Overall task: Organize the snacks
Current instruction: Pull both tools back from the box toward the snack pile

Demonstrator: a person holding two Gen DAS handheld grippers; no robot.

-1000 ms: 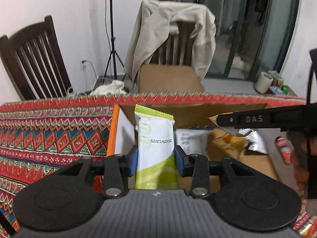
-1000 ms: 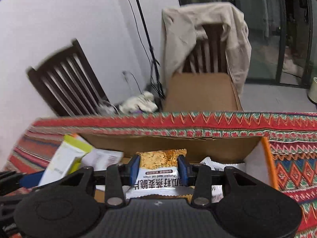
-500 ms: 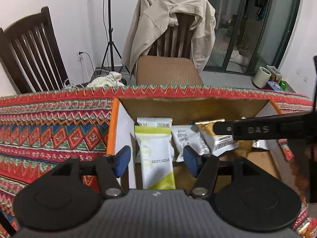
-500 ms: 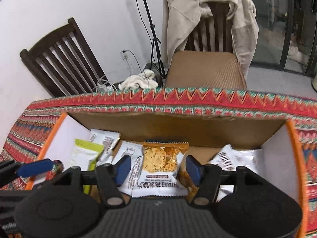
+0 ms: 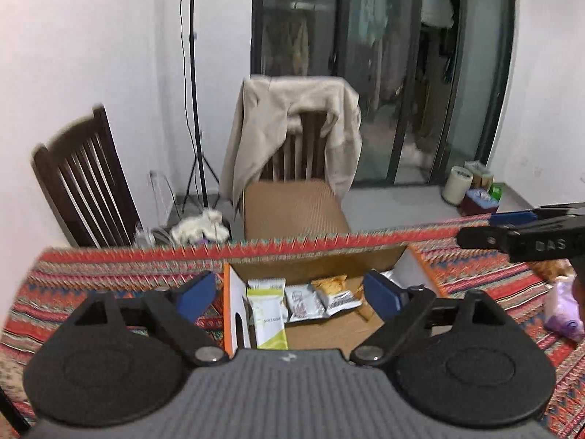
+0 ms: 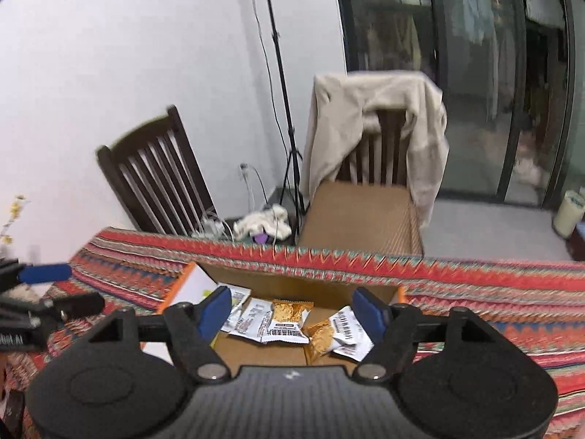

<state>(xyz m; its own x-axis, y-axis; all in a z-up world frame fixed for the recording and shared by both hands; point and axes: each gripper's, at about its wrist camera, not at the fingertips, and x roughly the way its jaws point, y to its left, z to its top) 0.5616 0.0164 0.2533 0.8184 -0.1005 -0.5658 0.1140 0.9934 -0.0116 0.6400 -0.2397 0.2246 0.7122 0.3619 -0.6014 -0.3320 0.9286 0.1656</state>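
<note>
On the patterned cloth (image 5: 109,278) in front of you, the box (image 5: 234,314) is sitting open, its orange edge and white left wall facing your left gripper (image 5: 289,294). That gripper is hanging above the box with its blue pads (image 5: 193,294) spread wide; its jaws have just been opening, and nothing is sitting between them. Below it, at the box's left end, the green packet (image 5: 268,316) is standing upright against the white wall, white at the top and lime at the bottom. A white packet (image 5: 303,301) is lying just right of it, and a gold packet (image 5: 334,291) with a white label is lying next to that.

Further right, your right gripper (image 6: 292,311) is likewise hovering over the box with its jaws apart; they too have just been opening, and they are holding nothing. Under it, the gold packet (image 6: 287,320) is resting flat among white wrappers, with another gold one (image 6: 321,338) tilted to its right.

Both views are blurring with motion, so the print on the packets is hard to read. Each gripper's body is covering the near part of the box. At the right edge of the left view, something pale purple (image 5: 563,311) is lying on the cloth, too smeared to identify.
</note>
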